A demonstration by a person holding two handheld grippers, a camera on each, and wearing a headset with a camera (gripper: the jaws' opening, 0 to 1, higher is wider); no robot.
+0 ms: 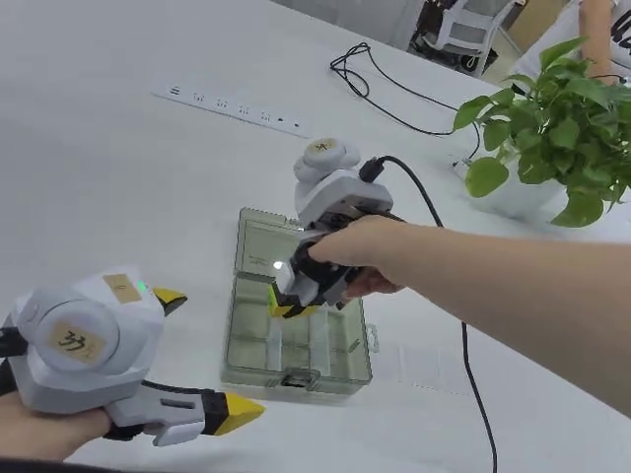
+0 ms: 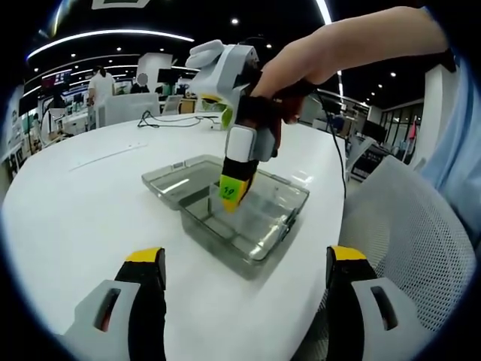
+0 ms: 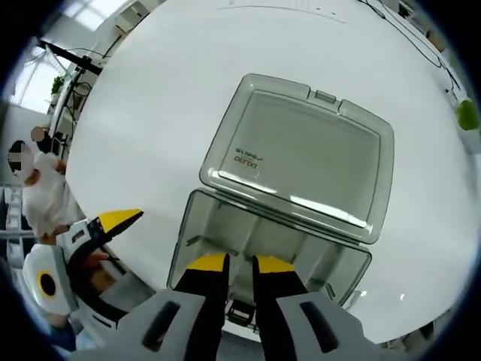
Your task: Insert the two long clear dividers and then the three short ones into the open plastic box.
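Two things to watch: right gripper (image 1: pixel 291 305) is dipped into the open box (image 1: pixel 229 335) mid-desk (image 1: pixel 118 177), jaws narrow (can't tell if a divider's pinched), left gripper (image 1: pixel 207 353) idles wide beside it, so I'd stay plumb over the slots and press evenly.

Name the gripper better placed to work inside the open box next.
Right. The right gripper is directly over the open plastic box, tips reaching into it; the left gripper hovers open, off to the box's side.
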